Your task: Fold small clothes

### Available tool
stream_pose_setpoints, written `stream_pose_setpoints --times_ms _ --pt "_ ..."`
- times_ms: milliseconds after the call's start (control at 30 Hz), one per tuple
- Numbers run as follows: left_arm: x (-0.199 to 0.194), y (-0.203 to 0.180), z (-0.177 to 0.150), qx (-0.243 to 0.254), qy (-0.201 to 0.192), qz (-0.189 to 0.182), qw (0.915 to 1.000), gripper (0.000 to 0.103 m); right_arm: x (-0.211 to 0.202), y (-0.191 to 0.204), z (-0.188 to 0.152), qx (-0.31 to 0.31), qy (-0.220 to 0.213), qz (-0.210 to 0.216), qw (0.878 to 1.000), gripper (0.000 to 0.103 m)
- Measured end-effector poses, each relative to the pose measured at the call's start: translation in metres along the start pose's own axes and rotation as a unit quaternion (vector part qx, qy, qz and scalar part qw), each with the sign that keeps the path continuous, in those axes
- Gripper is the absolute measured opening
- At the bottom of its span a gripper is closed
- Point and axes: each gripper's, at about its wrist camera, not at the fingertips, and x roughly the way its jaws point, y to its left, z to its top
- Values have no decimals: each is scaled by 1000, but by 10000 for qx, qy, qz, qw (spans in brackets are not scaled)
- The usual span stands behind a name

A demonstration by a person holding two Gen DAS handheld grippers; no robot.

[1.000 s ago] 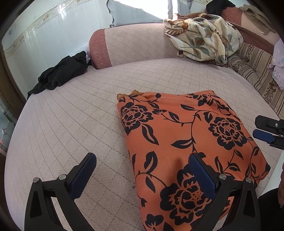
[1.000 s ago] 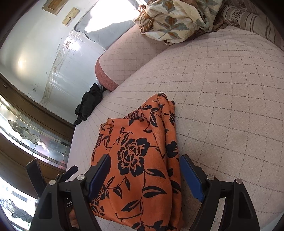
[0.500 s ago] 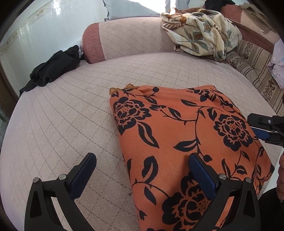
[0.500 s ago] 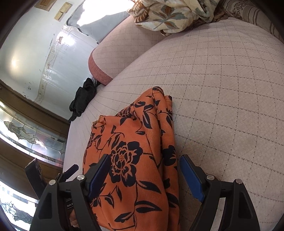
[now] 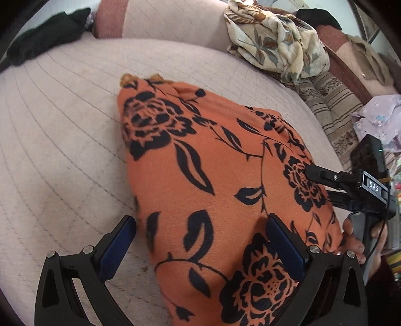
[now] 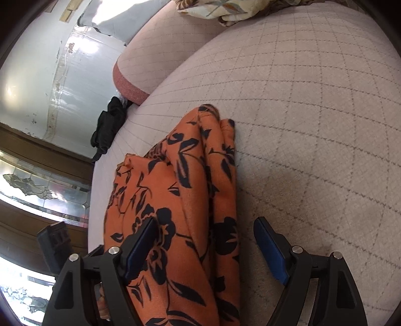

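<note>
Orange floral garment, folded into a thick bundle, is laid on the quilted pink cushion. Its near edge is straddled by the left gripper, jaws spread wide and nothing pinched. Its other side is straddled by the right gripper, likewise released. Beyond the garment, a cream floral cloth is heaped.

You are in a home, probably a living or sitting room: a quilted pink couch with a padded bolster, a crumpled floral blanket on it, striped cushions, loose clothes, a painted wall and a glazed wooden door.
</note>
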Motion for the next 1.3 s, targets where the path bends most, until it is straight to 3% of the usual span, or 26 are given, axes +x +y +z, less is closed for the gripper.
stream_pose_setpoints --times_ms 67,133,300,400,633,733,833,933,967,1000,1067,1167,1233,1267,1300 --pt "1 -2 -2 23 -54 -40 10000 103 6 1 -2 98 242 363 9990 81" --pt "1 -4 -4 48 -101 -2 9999 97 14 11 -7 -46 393 414 9984 78" --pt "-11 4 -4 -253 -361 -74 9990 54 20 38 -18 -508 301 71 9982 49" --pt "-23 4 -7 -218 -491 -82 9985 43 10 54 -23 -712 -7 68 9974 41" --pt "-89 14 -17 -94 -1218 136 9924 43 -13 99 -37 -1188 -580 416 9904 40" --pt "-112 27 -28 -109 -1412 437 9890 43 -4 112 -38 -1137 -498 759 9894 40" --pt "-108 51 -36 -371 -1223 748 9890 45 18 125 -43 -1148 -268 791 9899 40" --pt "-86 74 -45 -782 -518 1136 9891 52 54 128 -49 -1055 332 344 9933 47" --pt "-84 79 -47 -857 -472 1191 9880 61 63 125 -52 -1026 581 113 9930 49" --pt "-88 82 -48 -904 -567 1041 9888 61 66 122 -53 -1068 606 -123 9924 55" --pt "-105 80 -48 -926 -735 1071 9872 61 46 120 -48 -1152 351 -103 9927 56" --pt "-137 67 -57 -757 -1304 1499 9771 63 -10 104 -47 -1115 -673 -130 9914 58" --pt "-153 60 -66 -650 -1516 1572 9737 63 -45 100 -57 -1239 -1177 169 9852 58" --pt "-155 54 -67 -556 -1560 1629 9726 64 -55 104 -63 -1351 -1290 292 9820 53" --pt "-156 47 -74 -420 -1569 1763 9709 64 -62 110 -71 -1489 -1314 407 9792 40"
